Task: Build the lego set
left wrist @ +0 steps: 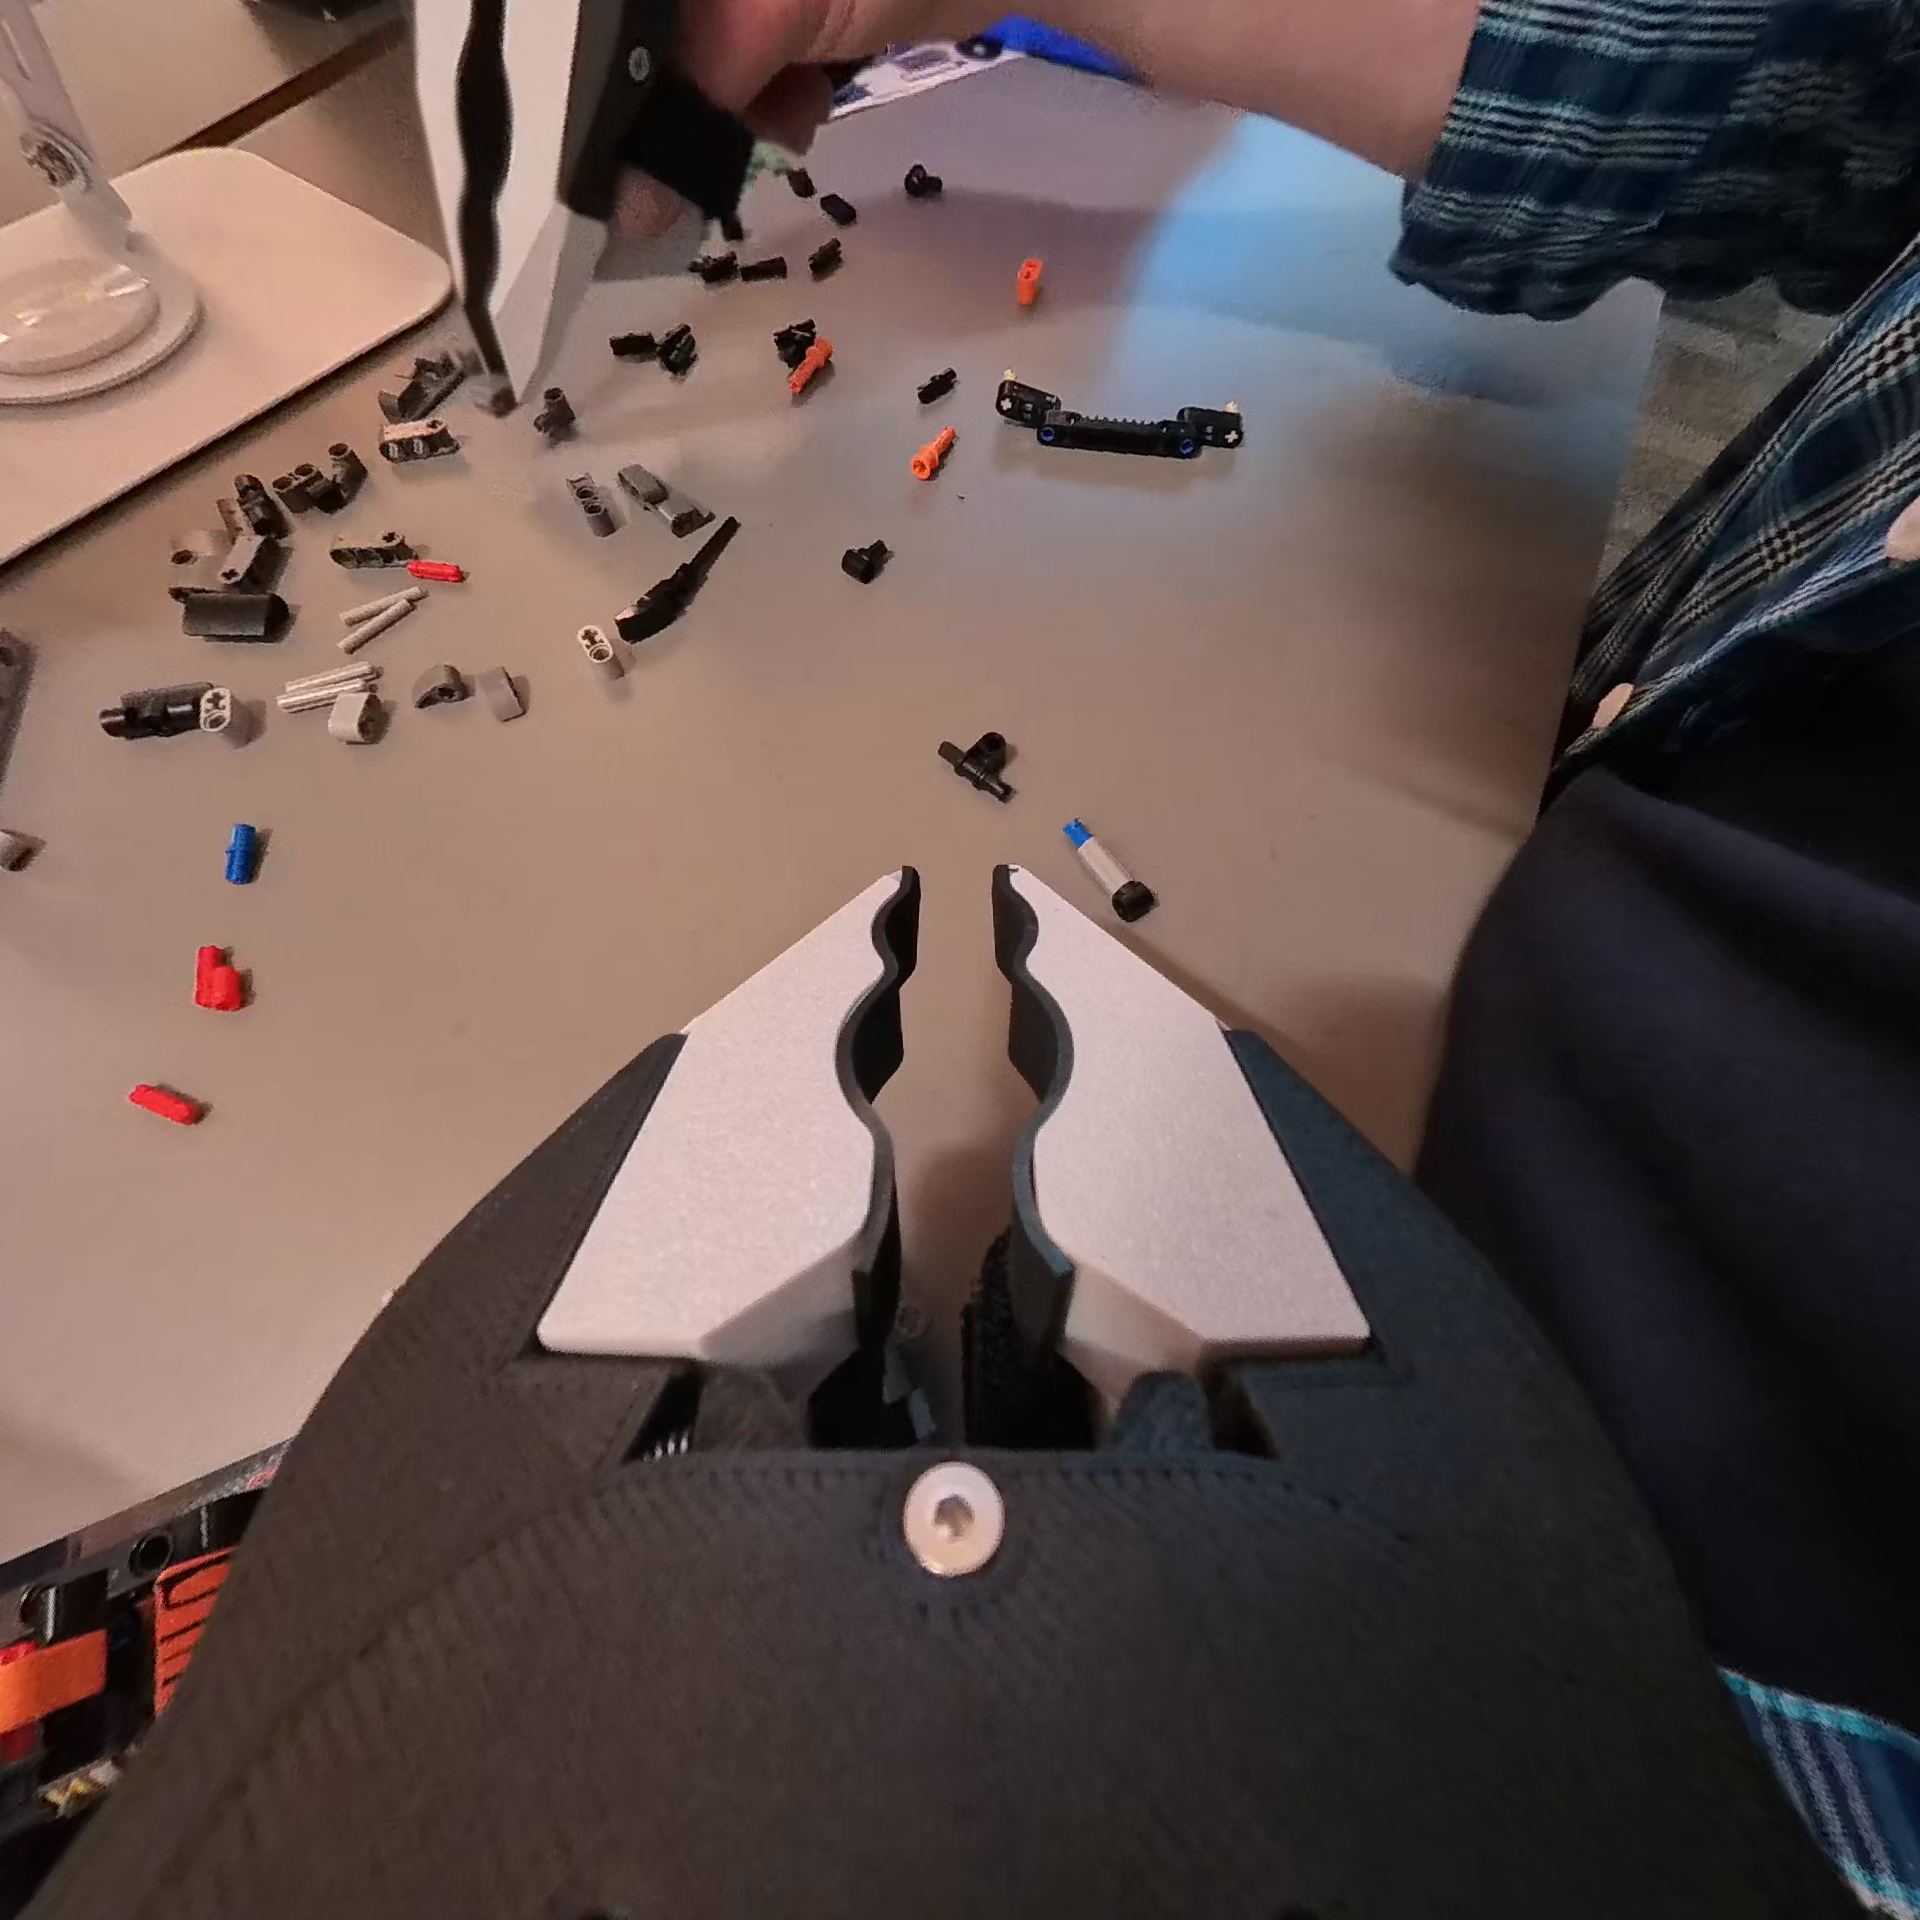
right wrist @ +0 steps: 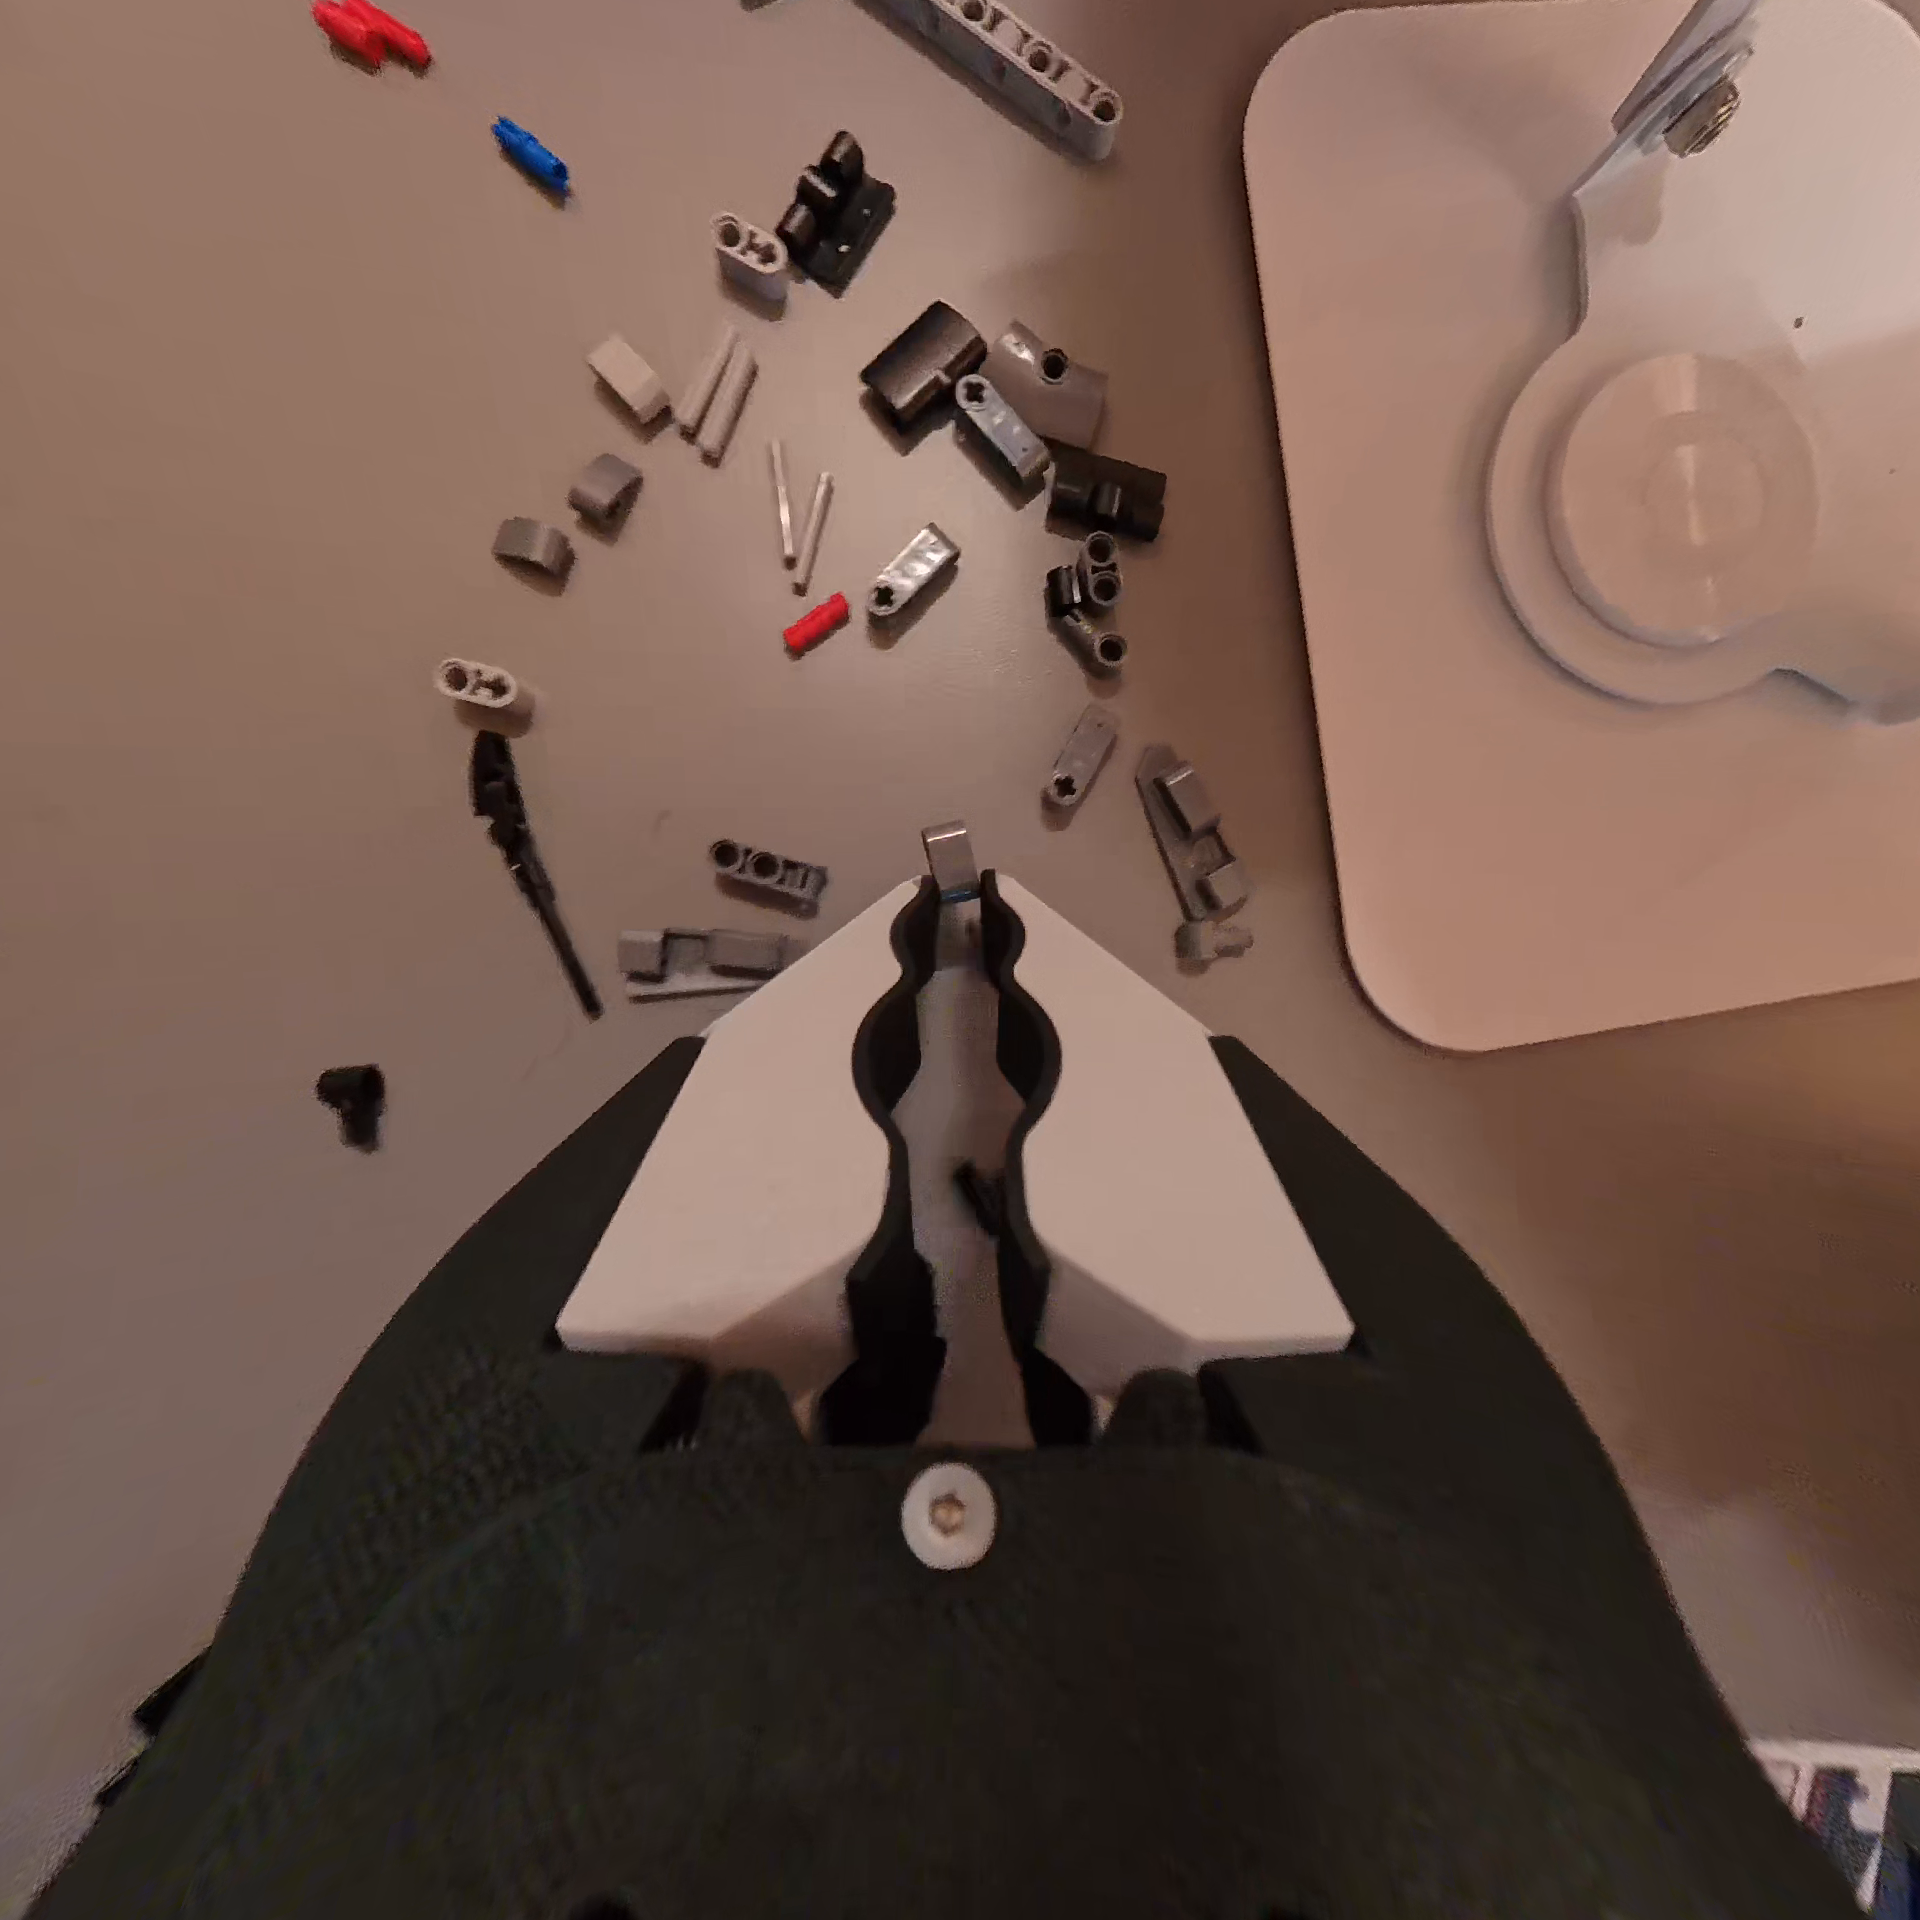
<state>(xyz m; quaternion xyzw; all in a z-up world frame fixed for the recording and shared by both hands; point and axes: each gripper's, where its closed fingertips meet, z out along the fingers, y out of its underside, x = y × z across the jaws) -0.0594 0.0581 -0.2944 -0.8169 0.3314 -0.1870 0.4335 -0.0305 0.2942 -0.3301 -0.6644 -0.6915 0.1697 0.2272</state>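
Note:
Loose lego pieces lie scattered on the beige table (left wrist: pixel 1195 644). My left gripper (left wrist: pixel 956 881) hovers low over the near table, slightly open and empty. A black pin connector (left wrist: pixel 977 764) and a grey axle with blue and black ends (left wrist: pixel 1107 868) lie just ahead of it. A black toothed assembly (left wrist: pixel 1122 426) lies farther off. My right gripper (right wrist: pixel 951 896) is shut on a small grey piece (right wrist: pixel 948 854) that sticks out past its tips. In the left wrist view the right gripper (left wrist: pixel 499 390) points down among the far pieces.
A white stand base (right wrist: pixel 1558 520) is right of the pieces, also in the left wrist view (left wrist: pixel 208 312). A person's plaid sleeve (left wrist: pixel 1662 156) reaches across the top. A partly built orange and black model (left wrist: pixel 83 1662) sits at the near left edge. Red (left wrist: pixel 218 977) and blue (left wrist: pixel 241 852) pins lie left. Some 25 cm of space lies between my two pairs of fingers. To reach the black pin connector (left wrist: pixel 977 764) in a straight line is about 8 cm for my left fingers, about 20 cm for my right.

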